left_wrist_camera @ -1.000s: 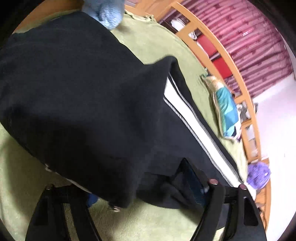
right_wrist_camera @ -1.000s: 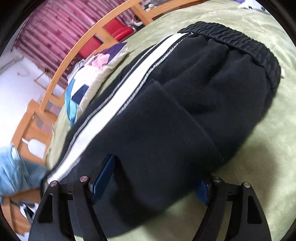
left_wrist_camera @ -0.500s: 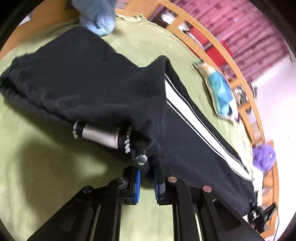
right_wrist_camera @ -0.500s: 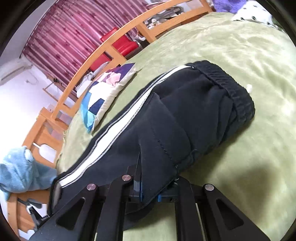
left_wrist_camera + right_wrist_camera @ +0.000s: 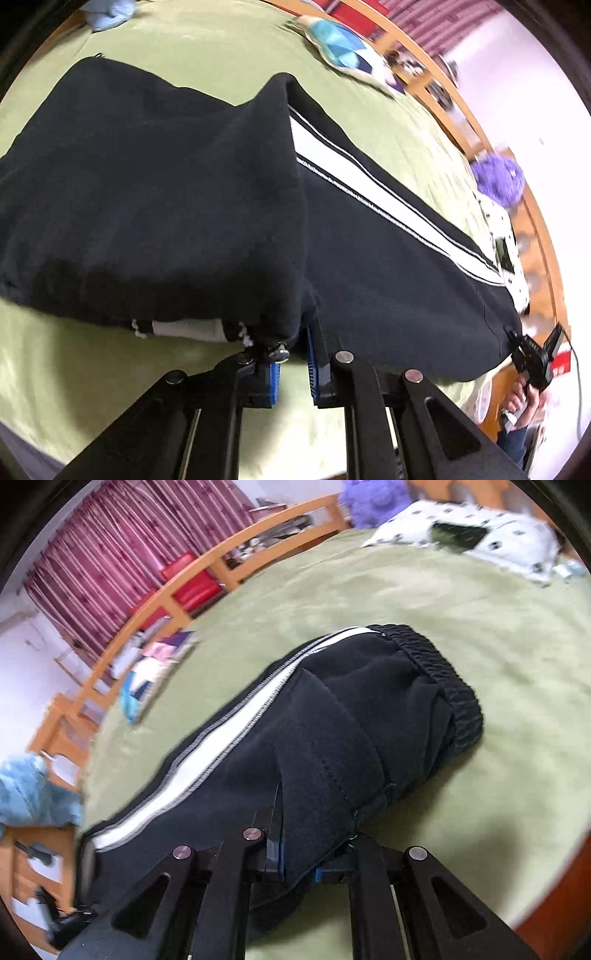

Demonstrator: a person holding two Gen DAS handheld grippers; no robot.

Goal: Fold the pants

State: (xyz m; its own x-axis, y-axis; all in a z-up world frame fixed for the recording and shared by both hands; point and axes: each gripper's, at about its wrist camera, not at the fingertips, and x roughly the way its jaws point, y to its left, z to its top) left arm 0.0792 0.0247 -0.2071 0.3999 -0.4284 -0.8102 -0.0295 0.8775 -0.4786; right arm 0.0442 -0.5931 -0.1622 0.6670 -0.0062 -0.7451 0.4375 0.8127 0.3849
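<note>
Black pants (image 5: 192, 192) with a white side stripe (image 5: 369, 184) lie on a green bed cover (image 5: 74, 369), partly folded over themselves. My left gripper (image 5: 293, 363) is nearly shut at the near hem; its blue pads pinch the cloth edge beside a grey cuff (image 5: 188, 328). In the right wrist view the pants (image 5: 332, 738) show the elastic waistband (image 5: 443, 679) at the far end. My right gripper (image 5: 299, 860) is shut on a fold of the black cloth at the near edge.
A wooden bed rail (image 5: 155, 602) runs along the far side with maroon curtains behind. A patchwork pillow (image 5: 343, 48), a spotted pillow (image 5: 480, 535), a purple plush (image 5: 498, 181) and blue cloth (image 5: 29, 794) lie around the bed. A person's hand with a device (image 5: 532, 373) is at right.
Both grippers went from wide open around the pants to closed on the cloth. The views have pulled back and the gripped edges are lifted a little.
</note>
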